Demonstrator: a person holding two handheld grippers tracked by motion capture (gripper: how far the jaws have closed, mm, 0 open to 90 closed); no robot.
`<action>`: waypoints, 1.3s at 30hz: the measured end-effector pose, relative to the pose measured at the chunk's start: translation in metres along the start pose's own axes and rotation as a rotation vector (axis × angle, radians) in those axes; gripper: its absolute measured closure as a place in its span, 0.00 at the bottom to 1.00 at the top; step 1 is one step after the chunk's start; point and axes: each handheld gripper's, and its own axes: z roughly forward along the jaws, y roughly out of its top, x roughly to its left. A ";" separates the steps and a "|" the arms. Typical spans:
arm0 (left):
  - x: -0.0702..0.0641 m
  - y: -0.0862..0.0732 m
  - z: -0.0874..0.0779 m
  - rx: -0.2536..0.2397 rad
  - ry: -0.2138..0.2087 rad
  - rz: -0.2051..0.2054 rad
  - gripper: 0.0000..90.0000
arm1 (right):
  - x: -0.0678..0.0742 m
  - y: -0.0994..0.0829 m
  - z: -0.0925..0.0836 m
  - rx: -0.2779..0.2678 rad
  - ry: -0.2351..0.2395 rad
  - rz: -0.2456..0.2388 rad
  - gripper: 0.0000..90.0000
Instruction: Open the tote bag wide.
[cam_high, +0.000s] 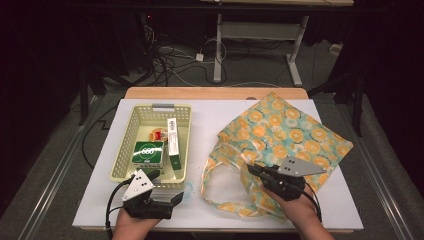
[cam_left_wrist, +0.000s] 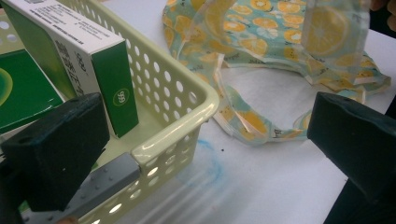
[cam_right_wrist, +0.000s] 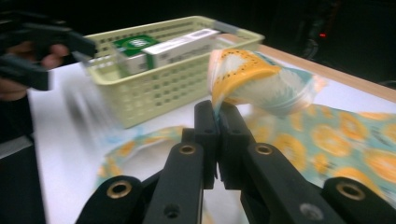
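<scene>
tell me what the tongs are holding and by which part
The right tongs are shut on the bag, pinching a fold of cloth at its open edge near the handles. The left tongs are open by the basket, holding nothing.

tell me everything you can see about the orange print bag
The bag is thin, pale green fabric printed with orange slices, with looped handles. It lies crumpled on the white table, right of the yellow basket. The right gripper has its jaws shut on an edge of it, holding that part up off the table.
</scene>
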 end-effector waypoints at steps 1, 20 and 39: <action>0.000 0.000 0.000 0.000 -0.003 -0.001 0.00 | -0.006 -0.002 -0.002 0.001 -0.013 0.008 0.98; 0.000 0.001 0.001 -0.006 -0.015 -0.004 0.00 | -0.094 -0.030 -0.041 0.008 -0.254 0.191 0.98; 0.004 0.001 -0.001 -0.009 -0.016 -0.008 0.00 | -0.136 -0.072 -0.037 0.173 -0.366 0.333 0.69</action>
